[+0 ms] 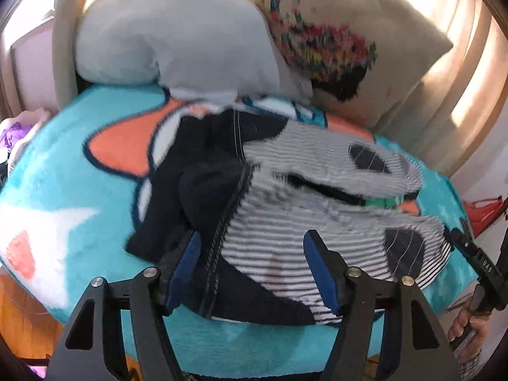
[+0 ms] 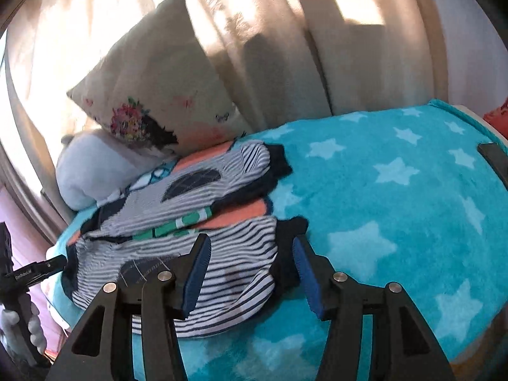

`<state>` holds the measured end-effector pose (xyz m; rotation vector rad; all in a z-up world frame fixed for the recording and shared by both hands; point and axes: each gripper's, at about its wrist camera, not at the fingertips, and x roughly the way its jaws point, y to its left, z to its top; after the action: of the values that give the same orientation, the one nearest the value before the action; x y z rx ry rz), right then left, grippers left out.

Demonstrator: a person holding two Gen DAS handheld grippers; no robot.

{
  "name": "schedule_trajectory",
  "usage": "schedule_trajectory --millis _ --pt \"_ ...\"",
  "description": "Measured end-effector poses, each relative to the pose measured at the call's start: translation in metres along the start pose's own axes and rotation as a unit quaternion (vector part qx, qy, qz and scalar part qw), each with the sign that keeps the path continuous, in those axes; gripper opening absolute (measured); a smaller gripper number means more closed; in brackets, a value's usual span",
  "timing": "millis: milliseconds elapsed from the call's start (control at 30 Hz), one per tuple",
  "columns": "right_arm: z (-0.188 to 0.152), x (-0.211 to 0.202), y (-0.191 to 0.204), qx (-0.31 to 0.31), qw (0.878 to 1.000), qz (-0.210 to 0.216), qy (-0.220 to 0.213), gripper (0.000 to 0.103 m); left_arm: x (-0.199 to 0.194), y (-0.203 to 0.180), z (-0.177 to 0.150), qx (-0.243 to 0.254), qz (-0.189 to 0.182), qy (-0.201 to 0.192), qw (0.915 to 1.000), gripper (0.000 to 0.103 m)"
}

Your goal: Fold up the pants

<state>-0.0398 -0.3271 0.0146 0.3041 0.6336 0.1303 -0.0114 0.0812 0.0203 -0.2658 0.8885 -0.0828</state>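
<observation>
Your left gripper (image 1: 252,273): nearest item in the left wrist view, blue-padded fingers (image 1: 187,270) spread wide, holding nothing, poised over the near end of the pants (image 1: 285,216).

Your right gripper (image 2: 250,273): nearest item in the right wrist view, fingers likewise wide apart and empty, poised at the near right end of the garment, one blue pad over striped cloth and the other over dark cloth and blanket.

Pants (image 2: 197,254): small pair, navy and white stripes with dark navy trim and dark oval patches, lying rumpled and spread out near the front edge of the bed. In the left wrist view the dark navy part lies to the left, the striped part to the right. A green and white band (image 2: 184,220) crosses the middle, lying between two striped portions.

Blanket (image 2: 397,197): fluffy turquoise, pale stars, with orange, white and navy figure patches; it covers the bed and carries the pants.

Grey pillow (image 1: 171,38): at the far end of the bed, beyond the pants, its lower edge resting on the blanket.

Cream cushion (image 1: 358,41): flowered print with a dark patch, leaning beside and partly on the grey pillow at the far edge.

Curtain (image 2: 285,31): pale, sunlit, hanging behind the cushion.
</observation>
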Motion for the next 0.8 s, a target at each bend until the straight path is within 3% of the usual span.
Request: schedule_trajectory --millis 200,367,467,600,800 --pt "-0.015 0.025 -0.005 0.0 0.999 -0.017 0.049 0.063 0.014 0.002 -0.007 0.008 0.014 0.019 0.9997 0.066" --pt "-0.007 0.014 -0.008 -0.004 0.999 -0.01 0.037 0.063 -0.015 0.006 0.003 0.001 -0.018 -0.006 0.9998 0.066" --pt "0.007 0.003 -0.017 -0.002 1.0 -0.011 0.024 0.063 -0.035 0.007 0.015 0.015 -0.009 -0.038 0.9991 0.069" --pt "0.03 -0.002 -0.022 -0.016 1.0 -0.008 0.017 0.063 -0.035 0.011 0.035 0.026 0.003 -0.042 0.9988 0.07" --pt "0.078 0.01 0.003 -0.106 0.994 0.022 0.02 0.065 -0.022 -0.008 0.072 0.076 0.013 -0.046 0.996 0.07"
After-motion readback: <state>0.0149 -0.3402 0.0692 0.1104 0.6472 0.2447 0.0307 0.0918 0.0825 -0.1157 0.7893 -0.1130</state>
